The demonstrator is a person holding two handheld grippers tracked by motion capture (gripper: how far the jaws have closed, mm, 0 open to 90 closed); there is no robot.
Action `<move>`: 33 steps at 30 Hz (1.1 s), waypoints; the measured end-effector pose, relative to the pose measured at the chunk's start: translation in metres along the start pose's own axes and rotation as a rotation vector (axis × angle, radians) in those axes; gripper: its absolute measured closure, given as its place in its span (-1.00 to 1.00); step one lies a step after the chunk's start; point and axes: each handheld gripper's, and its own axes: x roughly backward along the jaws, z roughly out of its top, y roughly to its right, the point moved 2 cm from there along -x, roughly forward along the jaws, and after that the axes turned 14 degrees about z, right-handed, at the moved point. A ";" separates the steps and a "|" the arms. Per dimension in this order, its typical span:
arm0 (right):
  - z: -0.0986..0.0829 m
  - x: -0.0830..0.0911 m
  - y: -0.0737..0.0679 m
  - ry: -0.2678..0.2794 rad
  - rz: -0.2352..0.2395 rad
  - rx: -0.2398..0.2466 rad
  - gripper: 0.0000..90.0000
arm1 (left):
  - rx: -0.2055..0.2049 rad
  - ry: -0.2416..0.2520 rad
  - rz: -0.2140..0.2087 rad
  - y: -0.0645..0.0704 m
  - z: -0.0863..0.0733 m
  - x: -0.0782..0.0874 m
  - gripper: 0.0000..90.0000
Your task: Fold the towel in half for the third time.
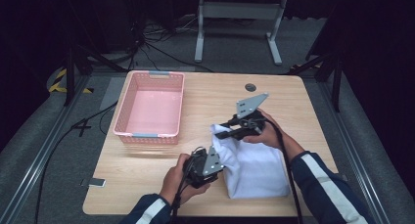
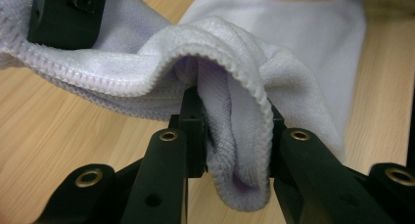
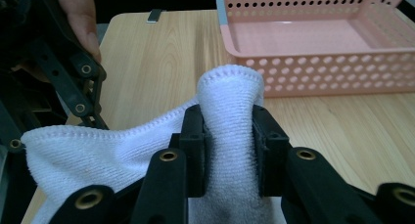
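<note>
A white towel (image 1: 254, 168) lies folded on the wooden table (image 1: 215, 101), right of centre near the front. My left gripper (image 1: 219, 166) is shut on the towel's near left corner; in the left gripper view the hemmed edge of the towel (image 2: 235, 101) bunches between the jaws. My right gripper (image 1: 219, 132) is shut on the far left corner, lifting it a little. In the right gripper view a fold of the towel (image 3: 229, 116) stands pinched between the jaws, and the left gripper shows at the left with a hand (image 3: 80, 18) on it.
An empty pink perforated basket (image 1: 128, 105) sits at the table's back left; its near wall (image 3: 333, 70) shows in the right gripper view. A small dark round hole (image 1: 250, 87) is near the table's far edge. Cables trail from both grippers.
</note>
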 end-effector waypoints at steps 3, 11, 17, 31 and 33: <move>-0.023 0.028 -0.006 0.031 -0.018 -0.022 0.54 | -0.034 0.008 -0.041 0.011 0.017 -0.017 0.61; -0.078 0.068 -0.019 0.030 -0.067 -0.099 0.29 | -0.079 -0.015 -0.171 0.044 0.038 -0.060 0.34; -0.126 0.110 -0.032 0.013 -0.165 -0.175 -0.04 | 0.010 0.044 -0.232 0.039 0.034 -0.044 -0.13; -0.140 0.142 -0.078 -0.065 -0.480 -0.249 -0.04 | 0.044 -0.108 -0.208 0.047 -0.017 -0.036 -0.29; -0.136 0.138 -0.091 -0.029 -0.428 -0.219 0.09 | 0.053 -0.125 -0.197 0.047 -0.022 -0.038 -0.26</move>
